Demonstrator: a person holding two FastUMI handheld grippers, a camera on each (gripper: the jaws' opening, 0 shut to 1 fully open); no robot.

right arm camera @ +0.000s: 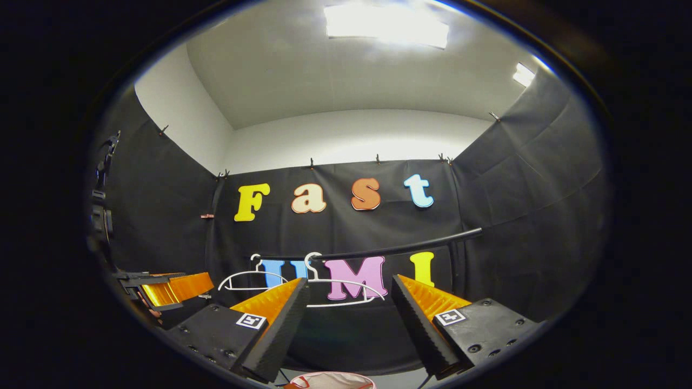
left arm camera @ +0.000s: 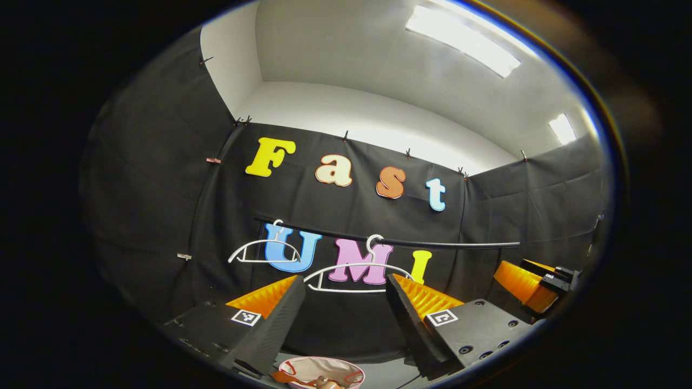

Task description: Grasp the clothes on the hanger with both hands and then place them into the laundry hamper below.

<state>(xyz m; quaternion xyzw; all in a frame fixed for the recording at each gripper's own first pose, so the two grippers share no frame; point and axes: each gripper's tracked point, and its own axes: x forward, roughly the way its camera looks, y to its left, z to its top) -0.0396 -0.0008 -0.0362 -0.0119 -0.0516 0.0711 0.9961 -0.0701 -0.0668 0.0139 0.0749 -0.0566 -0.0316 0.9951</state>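
Both the left gripper (left arm camera: 346,302) and right gripper (right arm camera: 351,305) stand wide, holding nothing, before bare white hangers (left arm camera: 358,275) on the black rail (left arm camera: 432,242). The clothes (left arm camera: 316,382), soft and light by the look, lie in the hamper (left arm camera: 346,367) below, cut off at the edge; pinch bunched folds.

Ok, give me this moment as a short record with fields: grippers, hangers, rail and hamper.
left gripper: open, holding nothing, raised toward the hangers
right gripper: open, holding nothing
hangers: two white ones, left hanger and right hanger, both bare
rail: black, carries both hangers
hamper: below the rail, pale with red trim, some fabric inside
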